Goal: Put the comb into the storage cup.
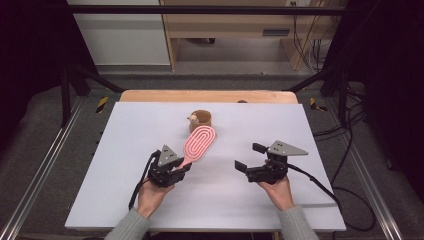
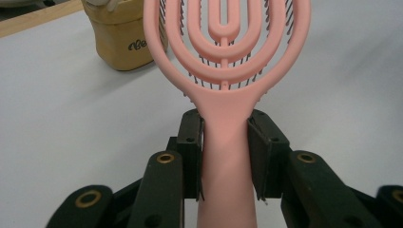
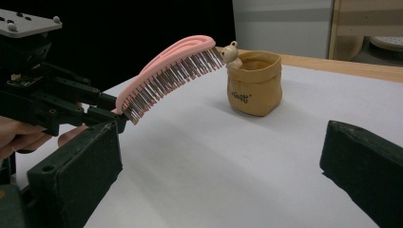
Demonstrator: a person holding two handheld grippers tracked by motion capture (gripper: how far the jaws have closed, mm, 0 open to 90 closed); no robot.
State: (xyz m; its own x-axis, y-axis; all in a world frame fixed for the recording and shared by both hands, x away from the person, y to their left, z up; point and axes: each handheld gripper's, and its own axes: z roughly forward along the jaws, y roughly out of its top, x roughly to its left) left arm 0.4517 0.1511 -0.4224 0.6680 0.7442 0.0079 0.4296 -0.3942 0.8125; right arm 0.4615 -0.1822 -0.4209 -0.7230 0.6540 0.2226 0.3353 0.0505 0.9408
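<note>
The left gripper (image 1: 186,166) has its two black jaws clamped on the handle of a pink hairbrush (image 1: 199,141), one pad on each flat side of the narrow neck just below where the handle widens into the oval head, as the left gripper view shows clearly. The brush is held up off the white table (image 1: 125,165), bristles facing down, its head slanting upward and away so that the tip comes close to the rim of a small tan pouch (image 1: 201,119) with a little bear figure on its edge; whether tip and bear touch cannot be told. The right gripper (image 1: 250,157) rests low over the table, well apart from the brush, its jaws spread wide and holding nothing. The brush looks like light moulded plastic, its openwork head of looped ribs probably a little springy while the handle seems solid and stiff, so the handle is the sound place to hold it. Its smooth surface might slip or twist under a loose pinch, and the bristles would bend if pressed. The pouch appears soft and easy to tip over
</note>
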